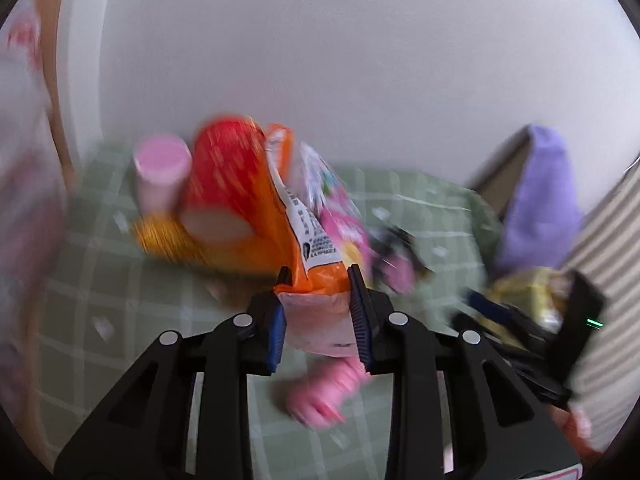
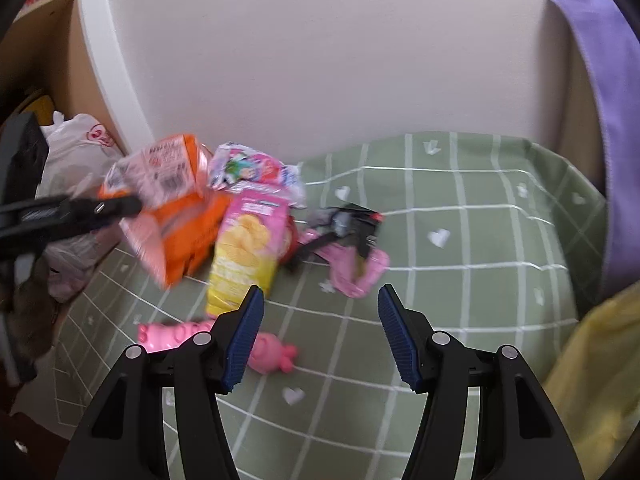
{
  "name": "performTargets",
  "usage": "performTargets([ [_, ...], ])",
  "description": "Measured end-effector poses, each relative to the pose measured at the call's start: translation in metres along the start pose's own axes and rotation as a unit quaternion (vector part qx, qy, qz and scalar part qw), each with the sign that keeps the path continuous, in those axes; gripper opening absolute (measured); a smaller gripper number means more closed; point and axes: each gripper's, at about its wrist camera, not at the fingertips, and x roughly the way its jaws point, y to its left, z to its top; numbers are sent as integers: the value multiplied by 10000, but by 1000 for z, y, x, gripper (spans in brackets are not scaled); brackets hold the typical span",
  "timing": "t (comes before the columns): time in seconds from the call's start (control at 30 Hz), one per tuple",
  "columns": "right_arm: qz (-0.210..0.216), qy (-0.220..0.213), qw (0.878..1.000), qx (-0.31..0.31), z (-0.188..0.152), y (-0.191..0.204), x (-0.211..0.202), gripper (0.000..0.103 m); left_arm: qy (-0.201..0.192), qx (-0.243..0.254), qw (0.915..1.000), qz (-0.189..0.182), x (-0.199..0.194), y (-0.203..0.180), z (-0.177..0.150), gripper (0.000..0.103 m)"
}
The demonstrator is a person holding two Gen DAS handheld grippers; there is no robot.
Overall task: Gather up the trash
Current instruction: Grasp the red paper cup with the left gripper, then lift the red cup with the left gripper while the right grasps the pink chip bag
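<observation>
An orange snack bag (image 1: 256, 208) stands tilted between the blue pads of my left gripper (image 1: 319, 276), which is shut on its lower end. From the right wrist the same bag (image 2: 176, 208) hangs off the green checked cloth (image 2: 460, 280) in the left gripper (image 2: 128, 205). Beside it lie a yellow and pink chip bag (image 2: 244, 256) and a white and pink wrapper (image 2: 256, 172). My right gripper (image 2: 321, 292) hovers open over the cloth, nothing between its fingers. The left wrist view is blurred.
A pink toy (image 2: 272, 354) lies under the right gripper's left finger. A black and pink item (image 2: 352, 232) sits mid-cloth. A white plastic bag (image 2: 76, 160) stands at the left by a shelf. Purple cloth (image 2: 600, 80) and yellow fabric (image 2: 600, 380) border the right. A pink cup (image 1: 162, 168) stands behind the bag.
</observation>
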Motion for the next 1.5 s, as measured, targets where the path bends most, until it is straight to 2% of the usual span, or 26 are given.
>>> performTargets([
  [0.03, 67, 11, 10000, -57, 3, 5, 5, 56, 168, -80, 9994, -291, -2, 1, -6, 27],
  [0.07, 115, 17, 9998, -132, 6, 10, 8, 56, 311, -15, 9986, -429, -4, -1, -13, 27],
  [0.1, 142, 17, 9997, -198, 9, 14, 12, 56, 384, 108, 9983, -415, -5, -4, -17, 27],
  [0.2, 232, 28, 9991, -359, 17, 26, 22, 56, 491, 497, 9975, -36, -5, -7, -32, 28],
  [0.27, 281, 63, 9989, -373, 21, 31, 29, 56, 500, 300, 9982, 118, -4, 5, -35, 37],
  [0.33, 326, 147, 9991, -245, 23, 32, 40, 56, 412, 133, 9982, 421, -4, 17, -36, 41],
  [0.43, 323, 274, 9991, 74, 23, 29, 58, 56, 220, 131, 9954, 922, -10, 28, -36, 49],
  [0.5, 288, 357, 9985, 301, 22, 27, 70, 56, 69, 137, 9935, 1128, -14, 32, -36, 53],
  [0.67, 355, 582, 9952, 705, 25, 23, 101, 55, -174, 10, 9955, 930, -25, 41, -35, 62],
  [0.73, 495, 678, 9936, 750, 27, 24, 111, 35, -269, -77, 9959, 860, -29, 44, -34, 63],
  [0.8, 652, 740, 9928, 676, 27, 29, 115, 31, -332, -107, 9955, 881, -30, 43, -36, 63],
  [0.83, 674, 704, 9935, 582, 27, 33, 112, 20, -376, -108, 9953, 885, -32, 44, -37, 64],
  [0.93, 765, 601, 9948, 298, 26, 40, 99, 12, -465, -107, 9966, 668, -32, 41, -32, 75],
  [1.0, 771, 508, 9955, 213, 26, 42, 87, 11, -453, -71, 9972, 586, -33, 43, -28, 75],
  [1.1, 677, 352, 9969, 179, 25, 37, 66, 10, -530, 137, 9956, 758, -29, 35, -14, 75],
  [1.2, 486, 230, 9984, 182, 23, 31, 48, 10, -678, 365, 9938, 803, -21, 24, 12, 75],
  [1.3, 298, 185, 9992, 208, 18, 23, 31, 10, -646, 562, 9923, 898, 2, 14, 44, 75],
  [1.37, 215, 157, 9994, 213, 14, 20, 24, 9, -512, 730, 9898, 1111, 25, 9, 66, 75],
  [1.5, 103, -4, 9996, 267, 6, 7, -3, 9, -319, 1050, 9814, 1573, 61, 4, 88, 75],
])
